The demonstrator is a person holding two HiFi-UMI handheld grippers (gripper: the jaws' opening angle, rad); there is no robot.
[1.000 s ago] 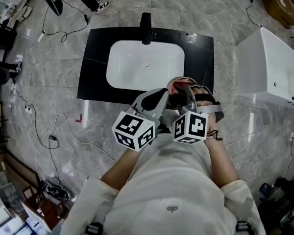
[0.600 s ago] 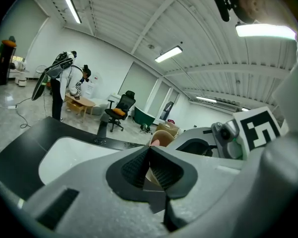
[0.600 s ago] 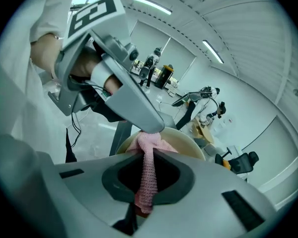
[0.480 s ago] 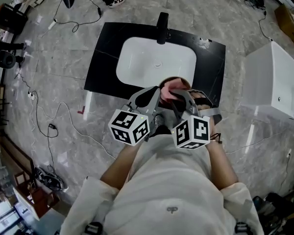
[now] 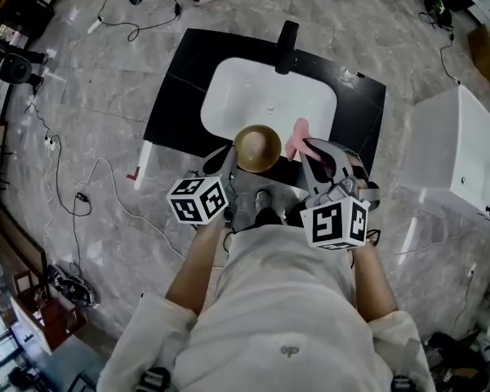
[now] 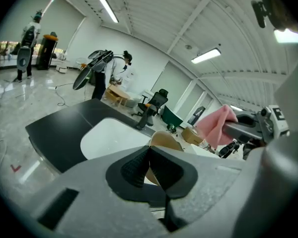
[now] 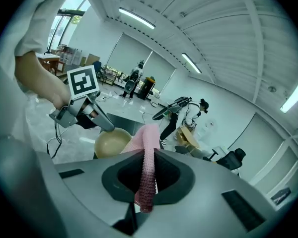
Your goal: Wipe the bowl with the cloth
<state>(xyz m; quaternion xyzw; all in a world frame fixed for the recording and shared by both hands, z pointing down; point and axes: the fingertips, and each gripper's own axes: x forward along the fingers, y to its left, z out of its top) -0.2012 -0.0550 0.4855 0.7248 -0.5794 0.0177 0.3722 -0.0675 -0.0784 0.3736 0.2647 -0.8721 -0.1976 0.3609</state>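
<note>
A tan bowl (image 5: 257,148) hangs over the front edge of the black counter (image 5: 173,104), its hollow facing up. My left gripper (image 5: 232,162) is shut on its near-left rim; in the left gripper view the bowl (image 6: 167,141) shows just past the pinched pads. My right gripper (image 5: 309,147) is shut on a pink cloth (image 5: 296,136), held up beside the bowl's right side and apart from it. In the right gripper view the cloth (image 7: 148,148) runs up between the pads, with the bowl (image 7: 111,142) and the left gripper (image 7: 104,124) beyond it.
A white basin (image 5: 269,100) is set in the counter, with a black faucet (image 5: 287,46) at its far edge. A white tub (image 5: 457,149) stands at the right. Cables (image 5: 90,194) trail over the marble floor. A person (image 6: 109,76) stands far off.
The two grippers have drawn apart. The bowl has swung left and now shows its hollow, and the cloth has come out to its right.
</note>
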